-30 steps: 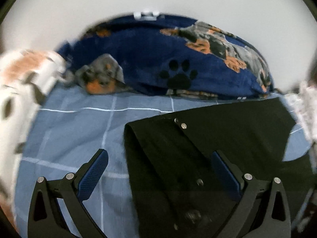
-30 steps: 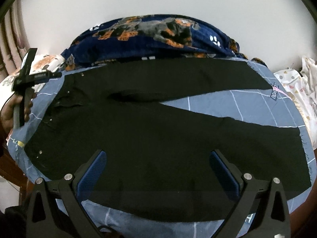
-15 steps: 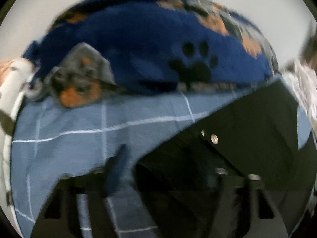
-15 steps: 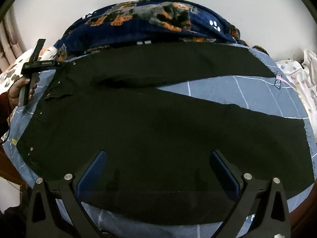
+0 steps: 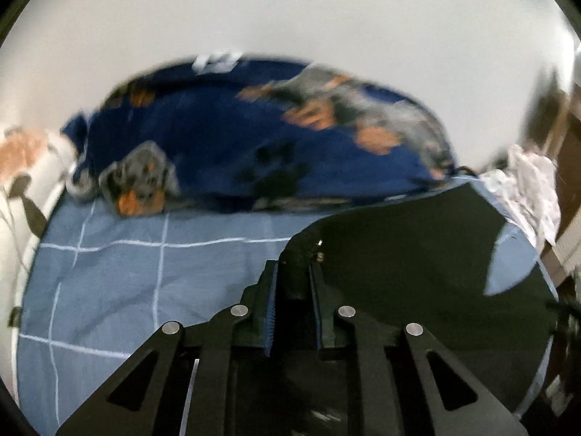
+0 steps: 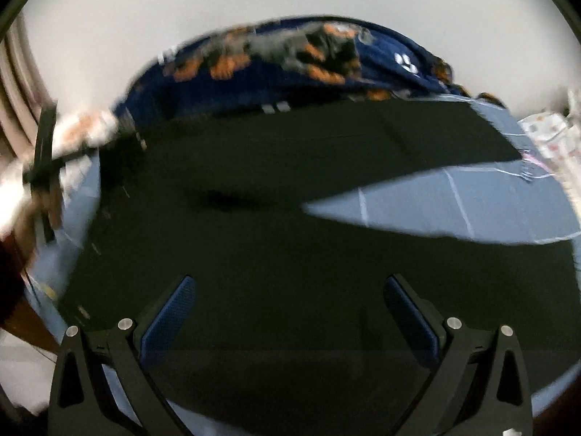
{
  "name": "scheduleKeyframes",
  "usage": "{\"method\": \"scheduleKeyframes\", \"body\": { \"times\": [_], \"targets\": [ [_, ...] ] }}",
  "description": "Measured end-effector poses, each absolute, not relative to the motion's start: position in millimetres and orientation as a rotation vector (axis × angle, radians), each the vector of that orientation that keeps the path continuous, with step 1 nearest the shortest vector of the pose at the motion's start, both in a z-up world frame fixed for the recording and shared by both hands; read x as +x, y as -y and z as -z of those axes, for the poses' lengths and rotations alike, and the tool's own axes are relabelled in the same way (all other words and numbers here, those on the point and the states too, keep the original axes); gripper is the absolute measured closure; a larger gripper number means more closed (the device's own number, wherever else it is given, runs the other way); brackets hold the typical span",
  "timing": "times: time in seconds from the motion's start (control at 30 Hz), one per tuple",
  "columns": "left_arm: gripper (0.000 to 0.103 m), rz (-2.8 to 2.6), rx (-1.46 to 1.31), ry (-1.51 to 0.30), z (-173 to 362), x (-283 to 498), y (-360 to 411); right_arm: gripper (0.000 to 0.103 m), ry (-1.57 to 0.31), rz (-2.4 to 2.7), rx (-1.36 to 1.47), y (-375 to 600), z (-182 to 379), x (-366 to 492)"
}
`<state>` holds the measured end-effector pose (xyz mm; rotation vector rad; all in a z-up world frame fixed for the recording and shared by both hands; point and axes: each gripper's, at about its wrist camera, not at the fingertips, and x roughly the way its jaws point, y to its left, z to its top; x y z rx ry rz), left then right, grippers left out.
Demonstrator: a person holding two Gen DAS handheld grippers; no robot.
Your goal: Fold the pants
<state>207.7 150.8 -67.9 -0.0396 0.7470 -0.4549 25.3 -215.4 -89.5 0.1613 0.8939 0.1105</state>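
Black pants [image 6: 290,152] lie spread across the blue checked bed sheet [image 5: 127,283], waistband at the left in the right wrist view and both legs running right. My left gripper [image 5: 293,272] is at the far waistband corner of the pants [image 5: 399,254]; its jaws are closing, with a bunch of the black cloth pinched between the blue pads and raised a little off the sheet. The right gripper [image 6: 289,283] hangs open above the near leg, with nothing between its fingers. A hand holds the left gripper [image 6: 43,167] at the far left of that view.
A dark blue blanket [image 5: 218,138] with dog and paw prints is piled along the wall behind the pants. A white patterned pillow [image 5: 21,167] lies at the left end of the bed. Crumpled white cloth [image 5: 533,181] sits at the right end.
The left gripper's jaws went from wide open to nearly together on the waistband corner, and the corner has lifted. The right gripper shifted a little over the pants and stayed open.
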Motion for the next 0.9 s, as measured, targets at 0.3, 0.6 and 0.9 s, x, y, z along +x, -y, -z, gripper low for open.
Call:
{"method": "scheduleKeyframes", "body": {
  "times": [0.3, 0.6, 0.9],
  "targets": [
    [0.087, 0.547, 0.016, -0.621, 35.5, 80.3, -105.8, 0.0, -0.925, -0.386, 0.742, 252.4, 91.0, 151.9],
    [0.087, 0.53, -0.027, -0.687, 49.0, 46.1, -99.7, 0.048, -1.045, -0.39, 0.973, 258.3, 150.4, 243.2],
    [0.087, 0.471, -0.077, -0.765, 57.0, 50.4, -132.8, 0.096, -0.942, -0.381, 0.877, 259.7, 131.9, 165.8]
  ]
}}
